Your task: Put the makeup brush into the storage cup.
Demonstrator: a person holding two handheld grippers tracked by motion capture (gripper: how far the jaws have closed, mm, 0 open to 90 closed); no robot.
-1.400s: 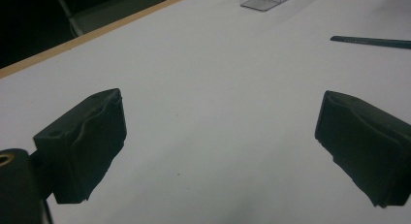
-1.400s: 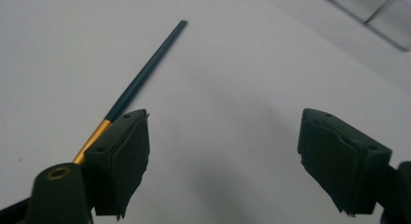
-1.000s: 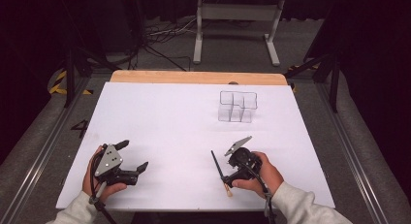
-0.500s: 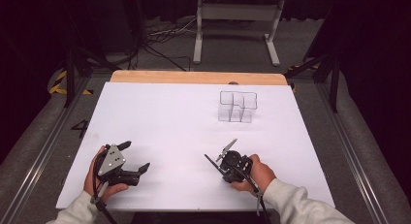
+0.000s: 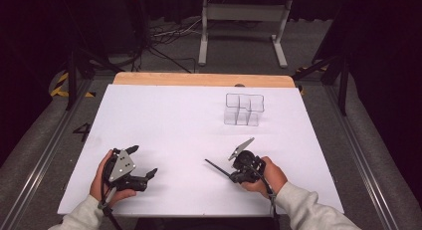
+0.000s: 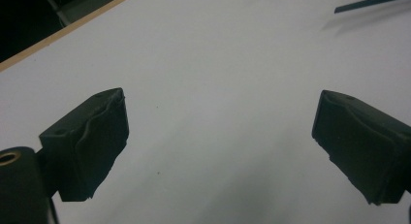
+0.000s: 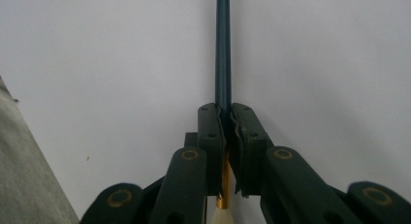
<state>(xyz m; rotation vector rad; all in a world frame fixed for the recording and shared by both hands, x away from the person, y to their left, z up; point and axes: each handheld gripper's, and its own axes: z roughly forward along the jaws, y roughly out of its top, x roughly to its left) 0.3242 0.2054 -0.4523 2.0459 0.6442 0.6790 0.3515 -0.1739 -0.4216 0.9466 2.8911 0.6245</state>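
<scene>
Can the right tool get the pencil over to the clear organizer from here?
Probably yes. The right tool is shut on the pencil, and bare white table lies between it and the clear organizer.

White surface [image 5: 169,125], matte and bare across most of its spread, with a strip of pale wood along the far edge. Resting directly on it toward the far right: a clear compartmented organizer [image 5: 243,109], upright, well apart from the near edge.
</scene>
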